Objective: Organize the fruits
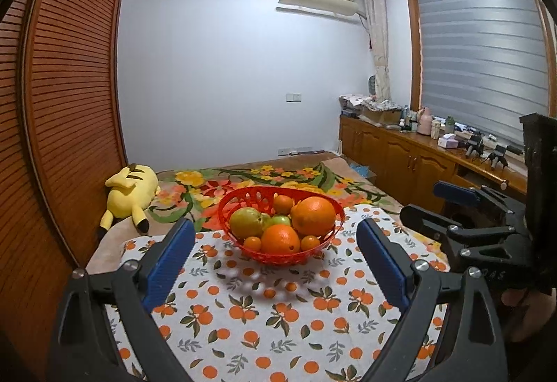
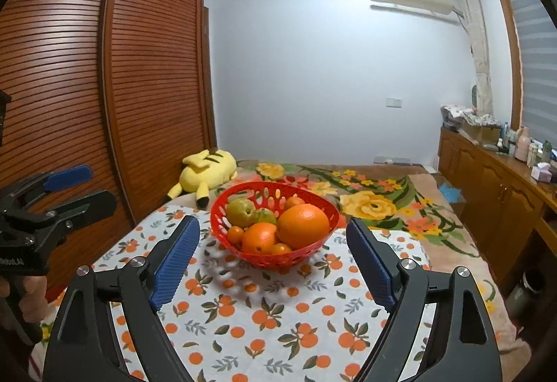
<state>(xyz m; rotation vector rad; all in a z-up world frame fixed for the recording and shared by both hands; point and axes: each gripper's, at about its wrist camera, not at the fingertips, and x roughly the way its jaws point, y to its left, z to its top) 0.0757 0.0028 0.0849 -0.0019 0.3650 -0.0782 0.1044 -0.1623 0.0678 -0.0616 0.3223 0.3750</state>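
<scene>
- Ahead of your left gripper [image 1: 275, 263], its jaws stand wide and hold nothing; the red basket [image 1: 236, 208] of fruits sits on the orange-print cloth [image 1: 243, 312], just beyond them.
- From your right gripper [image 2: 271, 260], jaws equally wide and bare, the basket [image 2: 222, 208] sits just ahead.

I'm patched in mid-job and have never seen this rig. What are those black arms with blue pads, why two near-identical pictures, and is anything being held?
No robot: a person holds a two-finger gripper in each hand, with a fisheye camera on each looking along its fingers. One picture is from the left gripper, the other from the right gripper; each also sees the other at its edge. On an orange-print cloth stands a red basket with oranges, smaller oranges and greenish fruit. A yellow plush lies behind. Both grippers are open, holding nothing.
</scene>
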